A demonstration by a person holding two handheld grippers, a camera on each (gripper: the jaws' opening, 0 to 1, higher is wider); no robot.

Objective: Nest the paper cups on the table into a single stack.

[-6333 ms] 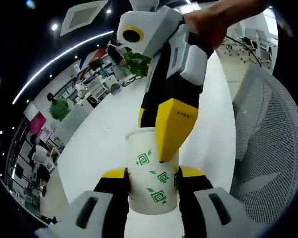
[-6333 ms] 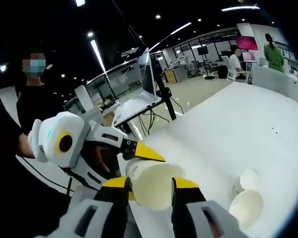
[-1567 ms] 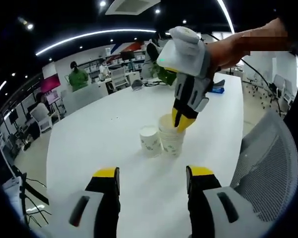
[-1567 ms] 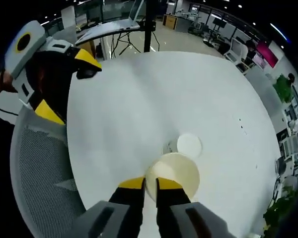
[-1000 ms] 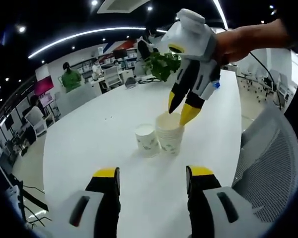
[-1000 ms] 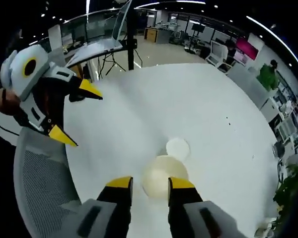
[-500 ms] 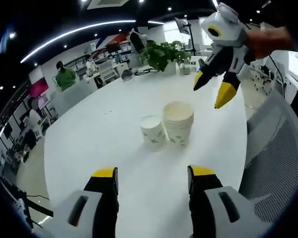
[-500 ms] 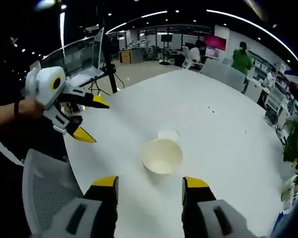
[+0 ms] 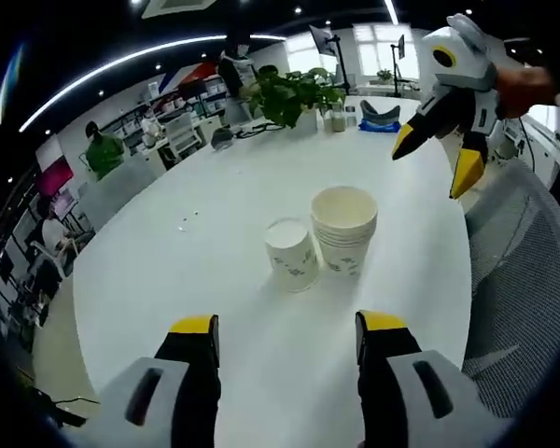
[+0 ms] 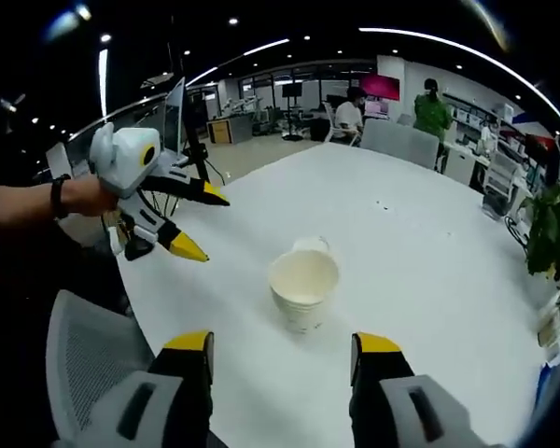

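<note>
A stack of nested paper cups (image 9: 344, 227) (image 10: 303, 286) stands upright on the white round table (image 9: 215, 252) (image 10: 429, 271). Beside it, touching or nearly so, stands a single upside-down cup (image 9: 292, 255) with green leaf print, half hidden behind the stack in the right gripper view (image 10: 311, 245). My left gripper (image 9: 285, 329) is open, well short of the cups, and appears at the left in the right gripper view (image 10: 198, 220). My right gripper (image 10: 280, 347) is open and empty, held back from the stack; it appears at the upper right in the left gripper view (image 9: 437, 157).
A grey mesh chair (image 9: 523, 271) (image 10: 84, 364) stands at the table's near edge. At the far end stand a potted plant (image 9: 294, 93), small bottles and a blue object (image 9: 378, 117). Office desks and people (image 10: 431, 110) lie beyond.
The right gripper let go of the stack's rim, opened and drew back and up from it. The stack now stands alone on the table. The left gripper stayed open.
</note>
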